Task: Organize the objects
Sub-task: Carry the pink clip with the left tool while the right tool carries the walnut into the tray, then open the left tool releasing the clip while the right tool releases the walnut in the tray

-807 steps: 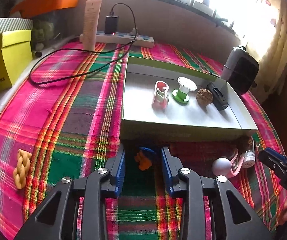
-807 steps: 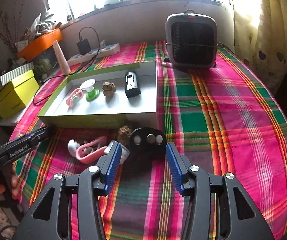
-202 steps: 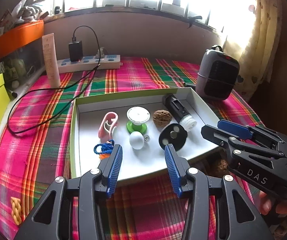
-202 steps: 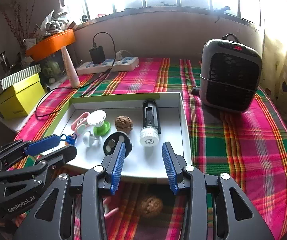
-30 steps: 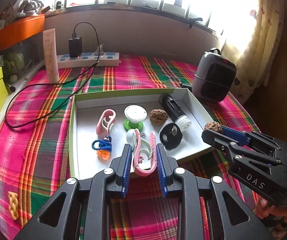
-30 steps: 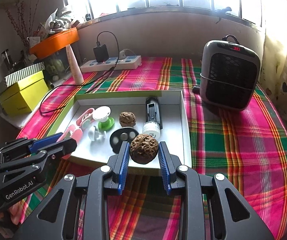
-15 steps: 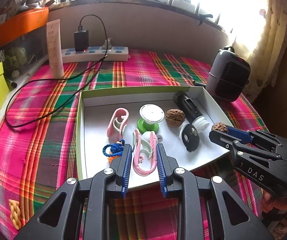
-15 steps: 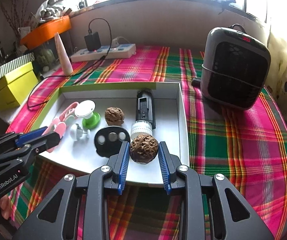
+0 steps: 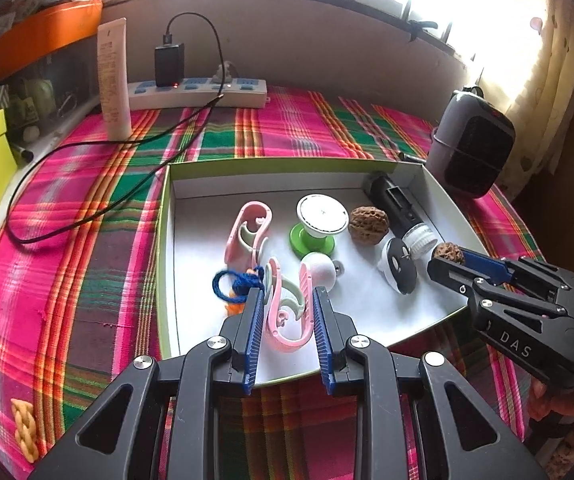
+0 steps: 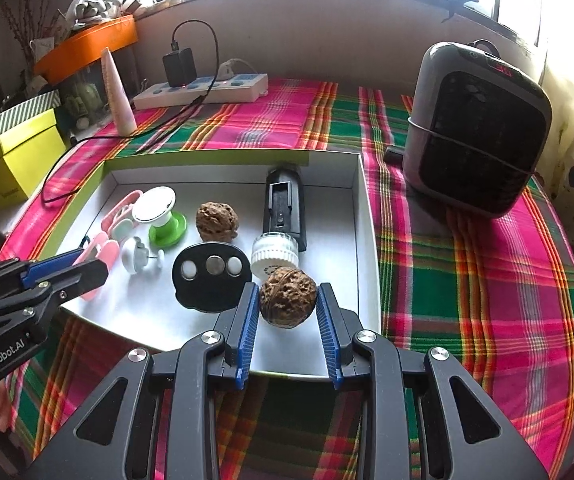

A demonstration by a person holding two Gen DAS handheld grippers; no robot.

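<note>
1. While both claws hang over the white tray point(image 9: 175, 248), the left gripper point(image 9: 287, 300) is clenched on a pink clip point(image 9: 289, 312).
2. Across from it, the right gripper point(image 10: 287, 300) grasps a walnut point(image 10: 287, 298) above the tray's near right corner.
3. Under the tray lies a plaid tablecloth point(image 10: 467, 300); a heater point(image 10: 475, 128) stands beside the window.

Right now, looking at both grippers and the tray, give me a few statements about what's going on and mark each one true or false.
1. The right gripper is shut on a walnut. True.
2. The left gripper is empty. False: it grips a pink clip.
3. Another walnut lies in the tray. True.
4. The green spool sits on the tablecloth outside the tray. False: it stands inside the tray.
</note>
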